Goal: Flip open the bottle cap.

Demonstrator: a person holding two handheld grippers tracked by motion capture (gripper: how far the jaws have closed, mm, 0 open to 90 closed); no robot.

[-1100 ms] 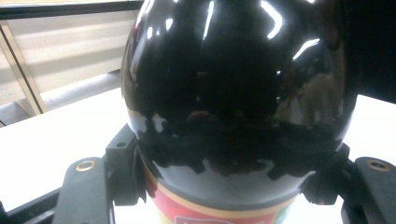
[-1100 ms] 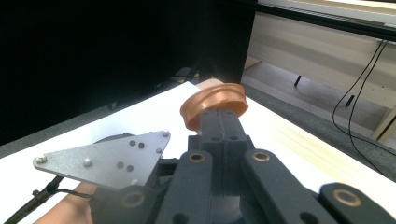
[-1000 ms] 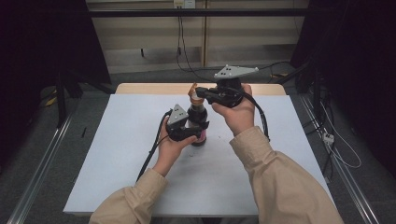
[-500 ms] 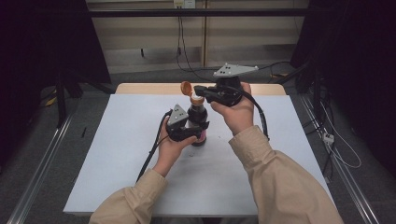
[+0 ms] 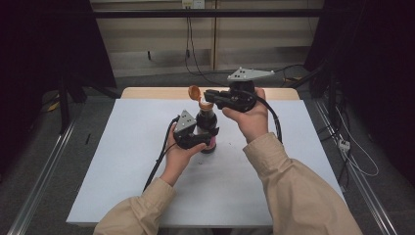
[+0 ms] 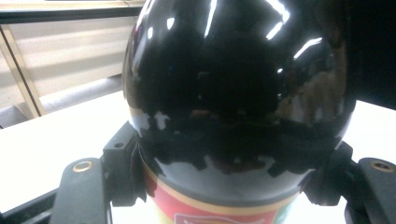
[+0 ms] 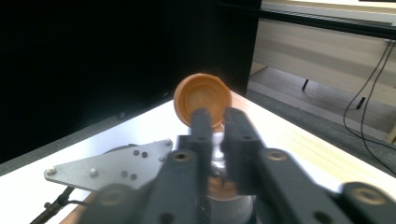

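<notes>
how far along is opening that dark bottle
Done: the orange flip cap already stands swung open above the neck of the dark bottle. In hand: the left gripper clamps the bottle's body upright on the table, while the right gripper sits at the neck, its jaws nearly together and just easing apart. Left: backing the right gripper away; whatever follows isn't visible.

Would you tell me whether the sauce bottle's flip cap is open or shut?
Open: the orange flip cap stands tipped back beside the dark sauce bottle neck, its hollow underside showing.
</notes>
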